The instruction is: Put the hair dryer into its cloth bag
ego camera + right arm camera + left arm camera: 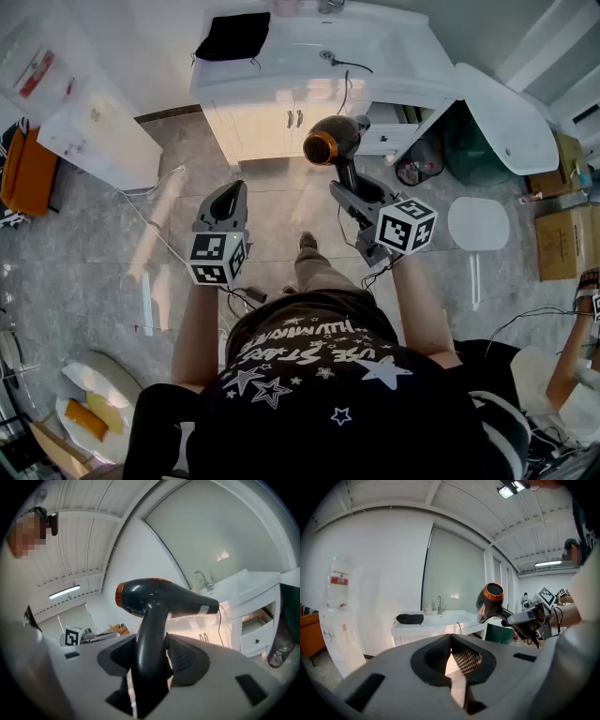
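Note:
A black hair dryer (335, 139) with an orange rear ring is held up in the air in front of the vanity. My right gripper (349, 187) is shut on its handle (152, 639), and the barrel points toward the sink. The dryer also shows at the right of the left gripper view (491, 601). Its cord (349, 67) runs over the basin. The black cloth bag (232, 36) lies flat on the far left corner of the vanity top, also seen beyond the left jaws (409, 618). My left gripper (228, 192) hangs beside the right one, shut and holding nothing.
A white vanity (272, 89) with basin and tap stands straight ahead, its right cabinet door (506, 117) swung open over a waste bin (417, 164). A water dispenser (94, 127) is at left, cardboard boxes (567, 239) at right, a plate of food (89, 412) near my feet.

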{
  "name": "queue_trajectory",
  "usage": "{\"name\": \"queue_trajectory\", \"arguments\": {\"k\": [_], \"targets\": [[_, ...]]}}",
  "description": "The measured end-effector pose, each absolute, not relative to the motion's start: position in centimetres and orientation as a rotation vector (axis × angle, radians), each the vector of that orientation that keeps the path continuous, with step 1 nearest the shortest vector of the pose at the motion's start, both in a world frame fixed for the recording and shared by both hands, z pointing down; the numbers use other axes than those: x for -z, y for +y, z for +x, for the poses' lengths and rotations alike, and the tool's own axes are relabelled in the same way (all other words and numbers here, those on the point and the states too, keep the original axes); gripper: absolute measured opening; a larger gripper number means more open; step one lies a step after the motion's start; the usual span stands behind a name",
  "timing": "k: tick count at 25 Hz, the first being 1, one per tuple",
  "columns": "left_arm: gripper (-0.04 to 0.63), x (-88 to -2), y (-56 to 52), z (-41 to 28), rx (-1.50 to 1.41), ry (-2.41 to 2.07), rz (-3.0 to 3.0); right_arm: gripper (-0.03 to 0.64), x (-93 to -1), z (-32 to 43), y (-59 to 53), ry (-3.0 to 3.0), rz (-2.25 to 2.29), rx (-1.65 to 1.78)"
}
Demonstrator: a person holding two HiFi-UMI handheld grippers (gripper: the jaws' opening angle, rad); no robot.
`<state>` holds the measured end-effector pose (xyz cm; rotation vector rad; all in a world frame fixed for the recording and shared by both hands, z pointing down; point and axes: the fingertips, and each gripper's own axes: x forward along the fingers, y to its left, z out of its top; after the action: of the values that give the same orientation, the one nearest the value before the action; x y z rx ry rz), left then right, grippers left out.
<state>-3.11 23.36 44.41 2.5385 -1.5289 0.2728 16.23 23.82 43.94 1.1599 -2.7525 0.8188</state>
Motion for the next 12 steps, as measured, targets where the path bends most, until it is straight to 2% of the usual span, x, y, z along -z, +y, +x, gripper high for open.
{"name": "queue_trajectory", "arguments": {"k": [12], "targets": [[0.011,-45.5,24.3,-3.4,-0.287,-1.518,2.519,0.201,-45.2,15.3,24.5,-2.722,1.124,-0.840]]}}
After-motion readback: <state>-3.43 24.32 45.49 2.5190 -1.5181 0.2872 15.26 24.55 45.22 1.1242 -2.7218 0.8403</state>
